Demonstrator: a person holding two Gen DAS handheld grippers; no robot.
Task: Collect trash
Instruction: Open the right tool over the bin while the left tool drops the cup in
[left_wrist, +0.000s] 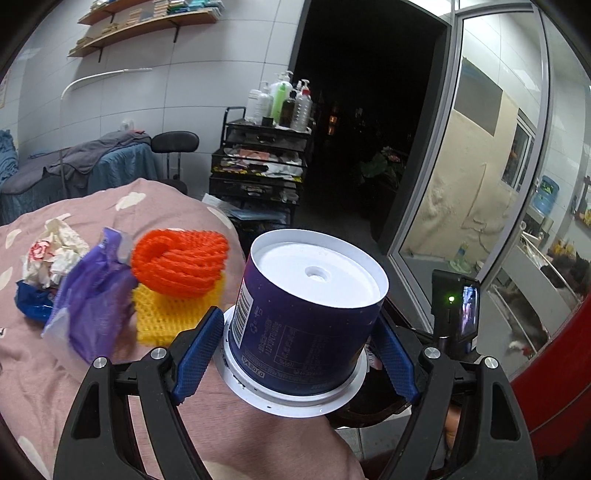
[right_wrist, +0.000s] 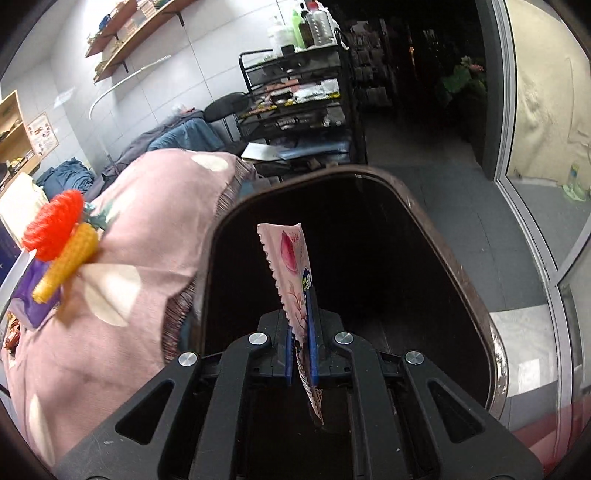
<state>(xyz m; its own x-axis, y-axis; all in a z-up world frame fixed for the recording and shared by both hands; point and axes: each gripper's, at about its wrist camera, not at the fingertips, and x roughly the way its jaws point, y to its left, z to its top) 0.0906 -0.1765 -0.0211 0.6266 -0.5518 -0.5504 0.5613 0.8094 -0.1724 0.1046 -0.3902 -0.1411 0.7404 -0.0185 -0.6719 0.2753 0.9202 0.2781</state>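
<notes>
L gripper (left_wrist: 295, 354) spread wide, both blue pads (left_wrist: 195, 347) pressed on a dark-blue cup (left_wrist: 295, 314) w/ white rim, cup upside down, white base facing up, barcode on its L side. Cup sits above the pink bedspread (left_wrist: 92, 387). Beyond it on the spread, L of the cup: orange mesh (left_wrist: 181, 260) lying on yellow mesh (left_wrist: 166, 314), touching; purple wrapper (left_wrist: 92, 306) just beside them; crumpled white paper (left_wrist: 55, 251) and a blue wrapper (left_wrist: 31, 301) further L. R gripper (right_wrist: 300, 354) nearly closed, pads pinching a pink wrapper (right_wrist: 291, 266) w/ zigzag edge, standing upright, lower end hanging below the pads. Wrapper is over the mouth of a dark brown bin (right_wrist: 461, 236), bin just beside the bed edge. Inside of bin too dark to read. Black cart (right_wrist: 295, 96) w/ bottles behind.
</notes>
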